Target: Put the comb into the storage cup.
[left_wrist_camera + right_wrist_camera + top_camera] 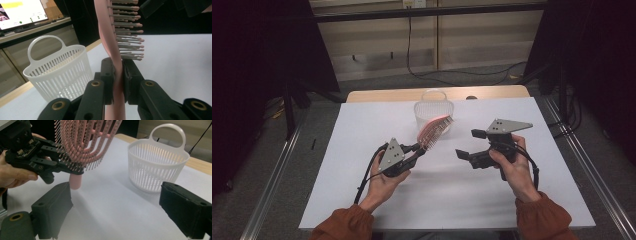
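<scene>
A white slotted basket (pixel 433 111) stands on the white table (pixel 362 150); a monitor (pixel 21 12) glows behind

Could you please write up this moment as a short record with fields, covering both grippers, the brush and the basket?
left gripper: shut on the pink hairbrush, clamped at the neck, head raised
right gripper: open, empty, apart from the brush
white basket: upright at the far edge, handle up
surface: white table cover
brush state: outside the basket, just beside it
</scene>
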Demonstrator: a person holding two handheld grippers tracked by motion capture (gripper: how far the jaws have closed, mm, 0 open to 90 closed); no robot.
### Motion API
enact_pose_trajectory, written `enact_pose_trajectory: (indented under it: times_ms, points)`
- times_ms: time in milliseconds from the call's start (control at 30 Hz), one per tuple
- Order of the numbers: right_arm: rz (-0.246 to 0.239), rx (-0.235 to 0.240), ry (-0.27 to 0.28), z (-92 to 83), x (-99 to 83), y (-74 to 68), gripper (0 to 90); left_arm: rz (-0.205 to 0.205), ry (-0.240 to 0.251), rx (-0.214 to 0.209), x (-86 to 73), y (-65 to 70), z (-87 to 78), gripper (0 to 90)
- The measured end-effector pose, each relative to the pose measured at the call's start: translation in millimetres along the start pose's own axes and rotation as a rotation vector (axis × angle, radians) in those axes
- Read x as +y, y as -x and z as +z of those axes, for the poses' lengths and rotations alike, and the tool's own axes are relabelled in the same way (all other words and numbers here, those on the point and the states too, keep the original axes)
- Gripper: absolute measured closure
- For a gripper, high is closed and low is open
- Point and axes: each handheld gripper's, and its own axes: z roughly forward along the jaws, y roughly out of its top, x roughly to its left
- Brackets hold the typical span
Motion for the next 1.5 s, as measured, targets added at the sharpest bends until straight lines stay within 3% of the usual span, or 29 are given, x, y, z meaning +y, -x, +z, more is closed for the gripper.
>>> enact_pose_trajectory:
  times_ms: [100,133,200,333,433,600,900,1033,1500]
  points:
    - [-0.003,0.0,0.033,0.1,-1.6,-2.6,12.2,-0.002,0.01,-0.017,1.9,-1.1,-4.1,80.6]
    - [-0.015,-0.011,0.036,-0.2,-1.8,-4.5,13.0,-0.023,0.025,-0.029,2.3,-0.5,-4.8,80.6]
    - [-0.013,-0.021,0.041,-0.7,-1.8,-7.1,13.9,-0.011,0.024,-0.041,3.5,-0.5,-7.3,80.6]
    - [-0.012,0.017,0.047,0.3,-3.0,-9.4,11.7,-0.034,0.039,-0.066,4.2,2.8,-9.6,80.6]
    - [0.005,0.071,0.113,1.4,-6.8,-8.2,10.2,-0.058,0.049,-0.083,3.7,4.6,-11.5,80.6]
    - [-0.001,0.092,0.14,0.6,-7.2,-9.3,6.2,-0.063,0.023,-0.088,-2.6,3.0,-19.0,80.6]
    - [-0.014,0.141,0.2,5.9,-7.8,-12.8,4.0,-0.09,0.037,-0.134,-9.4,4.2,-29.3,80.6]
    - [-0.012,0.185,0.221,5.1,-7.3,-12.2,2.5,-0.101,0.047,-0.147,-8.8,6.1,-31.1,80.6]
    - [-0.05,0.251,0.262,14.2,4.2,-22.2,6.1,-0.113,0.07,-0.173,-8.7,7.6,-38.9,80.6]
